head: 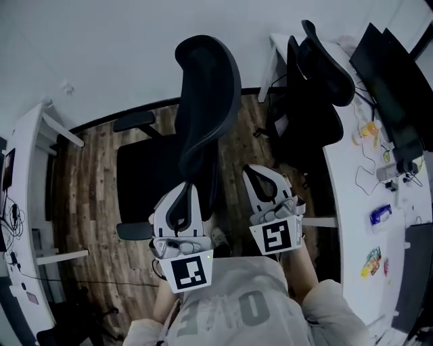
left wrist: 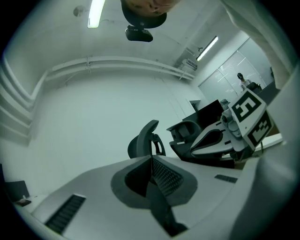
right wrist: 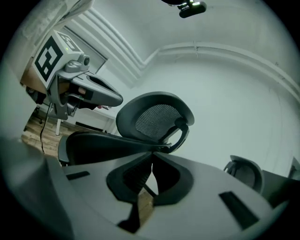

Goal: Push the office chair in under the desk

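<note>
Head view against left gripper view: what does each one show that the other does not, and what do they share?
Only the head view shows the seat of the office chair from above, and the small packets on the white desk. Only the left gripper view shows the ceiling lights and a distant person. Both show the right gripper with its marker cube.
</note>
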### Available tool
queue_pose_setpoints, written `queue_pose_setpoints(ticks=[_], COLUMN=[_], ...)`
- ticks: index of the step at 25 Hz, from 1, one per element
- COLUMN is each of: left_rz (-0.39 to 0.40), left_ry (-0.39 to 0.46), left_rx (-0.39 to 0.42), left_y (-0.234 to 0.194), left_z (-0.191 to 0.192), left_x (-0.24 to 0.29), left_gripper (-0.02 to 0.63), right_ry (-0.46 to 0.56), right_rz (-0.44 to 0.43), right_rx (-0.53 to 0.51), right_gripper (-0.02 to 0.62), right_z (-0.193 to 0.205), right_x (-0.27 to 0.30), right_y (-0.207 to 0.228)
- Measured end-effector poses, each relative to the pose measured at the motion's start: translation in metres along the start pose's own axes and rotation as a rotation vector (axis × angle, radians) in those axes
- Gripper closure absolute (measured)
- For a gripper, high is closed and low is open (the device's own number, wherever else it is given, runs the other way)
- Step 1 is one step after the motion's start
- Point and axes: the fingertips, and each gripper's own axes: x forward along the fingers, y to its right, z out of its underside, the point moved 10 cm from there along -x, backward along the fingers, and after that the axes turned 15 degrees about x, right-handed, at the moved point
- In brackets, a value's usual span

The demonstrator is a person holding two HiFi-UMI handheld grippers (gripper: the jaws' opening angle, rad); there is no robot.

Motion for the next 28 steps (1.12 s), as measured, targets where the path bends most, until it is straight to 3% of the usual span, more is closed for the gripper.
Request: queue_pose_setpoints(ticks=[4,12,19,23,26,28], left_rz=[-0.043,-0.258,-0.401,-0.422,-0.456,-0.497], left_ry=[-0.069,-0.255,-0.352,-0.381,-0.378,-0.363], left_rx=[0.000,-0.033,-0.062,-0.069,-0.156,-0.263], left_y=[0.006,0.026,0.035,0.034,0.034,0.032], left_z=[0.002,-0.011,-0.015,-0.017,-0.017,-0.019], left_x=[0.014,0.026,0.031,0.030,0.025,0.023], left_gripper=[0.588,0.588,0.588,0.588,0.579,0.452], right_ry=[-0.011,0.046,0.098,0.144,0.156,0.147], right_rz=[-0.144,-0.465,-0.600,-0.679,-0.666,-0.669], right_rx=[-0.043,-0.077,-0.089,0.027,0.199,0.248], right_gripper=[0.575,0.575,0.575,0.574,0.574,0.570], right_z=[0.000,0.006,0.004,0.005,0.003,-0.001], right_x=[0.029,0.066,0.085,0.093,0.101,0.109], right_y=[0.022,0.065,0.090,0.095,0.108,0.126])
